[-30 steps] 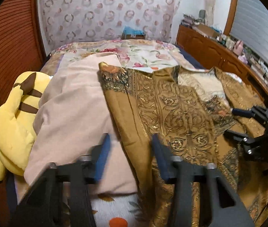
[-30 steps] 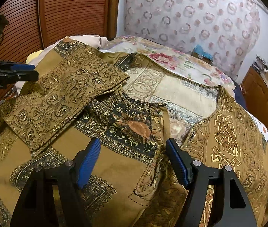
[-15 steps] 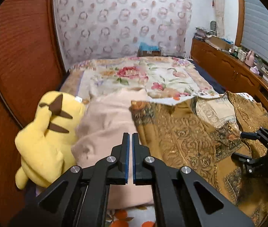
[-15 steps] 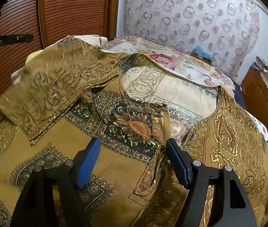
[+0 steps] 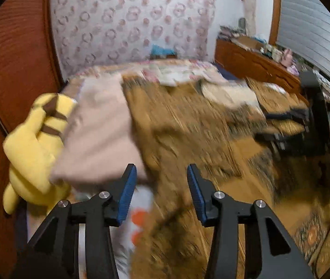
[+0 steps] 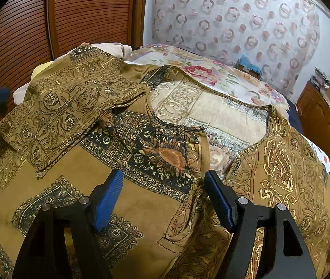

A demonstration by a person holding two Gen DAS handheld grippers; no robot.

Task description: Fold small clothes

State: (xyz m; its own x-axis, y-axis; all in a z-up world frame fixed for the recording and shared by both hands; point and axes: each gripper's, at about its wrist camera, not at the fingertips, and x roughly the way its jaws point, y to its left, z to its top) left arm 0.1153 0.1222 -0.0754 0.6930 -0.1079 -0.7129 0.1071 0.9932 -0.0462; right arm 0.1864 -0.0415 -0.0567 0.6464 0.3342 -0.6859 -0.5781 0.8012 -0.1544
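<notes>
across the near side of the bed (image 6: pixel 241 86), the gold patterned top (image 6: pixel 155 179) lay with its sleeve (image 6: pixel 71 107) now folded inward, the left gripper (image 5: pixel 161 191) opening empty after releasing it, the right gripper (image 6: pixel 163 201) hovering open, suggesting the opposite sleeve came next.

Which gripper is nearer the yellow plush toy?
Left. The left gripper, jaws opening and empty, hangs just right of the yellow plush toy. The right gripper sits over the patterned shirt, farther off.
</notes>
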